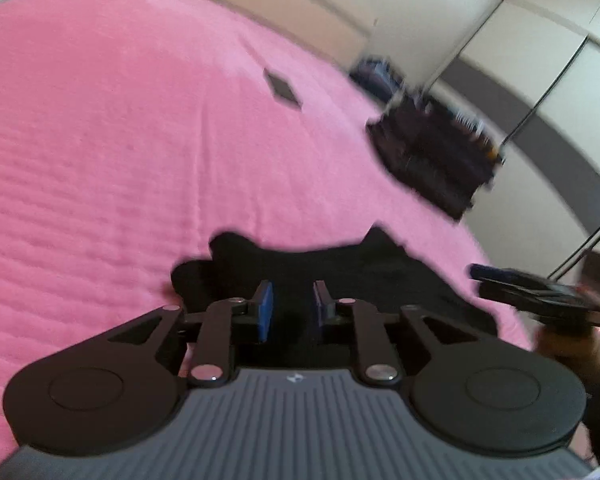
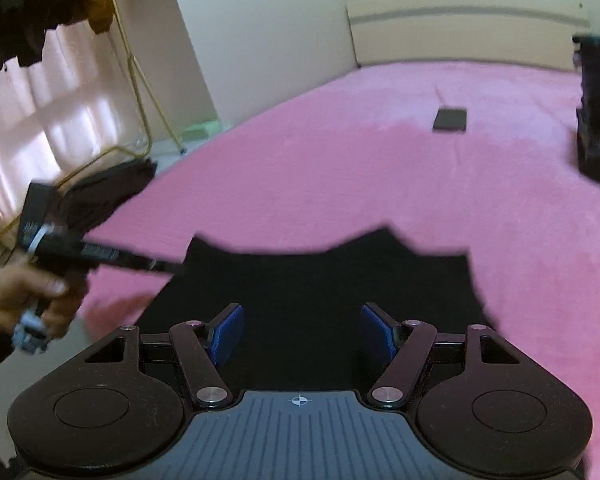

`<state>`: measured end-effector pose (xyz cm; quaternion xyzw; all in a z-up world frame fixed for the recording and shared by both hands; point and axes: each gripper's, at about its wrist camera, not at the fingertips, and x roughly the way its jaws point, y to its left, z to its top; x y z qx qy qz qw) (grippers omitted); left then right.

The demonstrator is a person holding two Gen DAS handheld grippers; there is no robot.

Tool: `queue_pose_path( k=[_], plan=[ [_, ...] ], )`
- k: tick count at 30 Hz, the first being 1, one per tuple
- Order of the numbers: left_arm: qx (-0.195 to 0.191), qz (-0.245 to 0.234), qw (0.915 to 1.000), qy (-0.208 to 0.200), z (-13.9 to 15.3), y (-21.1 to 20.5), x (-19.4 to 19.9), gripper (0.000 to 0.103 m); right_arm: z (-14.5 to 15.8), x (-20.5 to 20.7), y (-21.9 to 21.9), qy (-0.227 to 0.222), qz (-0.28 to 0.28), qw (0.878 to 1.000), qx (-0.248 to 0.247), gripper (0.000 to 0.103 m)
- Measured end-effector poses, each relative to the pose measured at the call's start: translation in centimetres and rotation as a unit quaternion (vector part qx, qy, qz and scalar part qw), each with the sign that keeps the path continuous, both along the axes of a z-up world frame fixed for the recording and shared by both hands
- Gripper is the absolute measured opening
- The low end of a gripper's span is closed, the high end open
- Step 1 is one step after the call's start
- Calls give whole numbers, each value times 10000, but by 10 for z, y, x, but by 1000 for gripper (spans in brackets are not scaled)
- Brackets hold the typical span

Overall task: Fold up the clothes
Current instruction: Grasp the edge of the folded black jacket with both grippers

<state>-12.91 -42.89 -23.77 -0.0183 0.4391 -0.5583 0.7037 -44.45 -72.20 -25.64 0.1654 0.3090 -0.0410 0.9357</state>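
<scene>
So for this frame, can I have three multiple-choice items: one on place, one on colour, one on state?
1. Where does the small dark flat thing lie?
A. on the bed cover, beyond the black garment
B. on the floor
C. on the folded stack

2. What colour is the bed cover?
A. white
B. pink
C. green

3. How does the right tool stand?
A. shut on the garment
B. open over the garment
C. holding the small dark thing

Answers:
1 A: it rests on bare cover past the black garment.
2 B: pink in both views.
3 B: its blue pads stand apart, pressing on nothing.
</scene>
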Motion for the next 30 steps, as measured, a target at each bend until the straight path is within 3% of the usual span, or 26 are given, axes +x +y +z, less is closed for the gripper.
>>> queue_pose_path(
  k=[3, 7, 9, 13, 15, 16, 17, 21, 25, 26, 27, 30],
  plan=[
    [101, 88, 9999, 67, -9, -2, -1, 20, -15, -13, 11, 121, -82, 9997, 186, 68],
    [113, 328, 9994, 44, -4, 2, 7, 45, -24, -22, 17, 126, -177, 9992, 343, 68],
    [142, 352, 9993, 32, -6, -1, 12, 45, -23, -19, 21, 175, -86, 9996, 186, 73],
    [103, 127, 9995, 281, -16, -14, 24, 43, -31, -6, 32, 207, 57, 9998, -51, 83],
    [101, 36, 9996, 248, -18, -21, 23, 33, -32, -2, 34, 262, 55, 9995, -159, 83],
    [89, 20, 9996, 255, -17, -22, 22, 18, -31, 0, 36, 289, 49, 9994, -208, 83],
    [57, 24, 9996, 262, -16, -21, 22, 12, -26, 0, 39, 192, 121, 9994, -242, 83],
    [-506, 230, 9984, 139, 5, 11, 18, 11, -22, 4, 49, -1, 415, 9988, -247, 85],
    [-126, 526, 9973, 496, -35, 15, 29, 12, -39, 15, 55, 190, 547, 9978, -328, 85],
    [-190, 573, 9961, 649, -42, 16, 32, 13, -42, 15, 55, 189, 534, 9980, -296, 86],
    [-240, 600, 9950, 760, -44, 16, 34, 14, -44, 14, 54, 186, 520, 9981, -260, 86],
    [-168, 469, 9970, 599, -36, 13, 33, 17, -45, 8, 53, 193, 502, 9982, -272, 86]
  ],
)
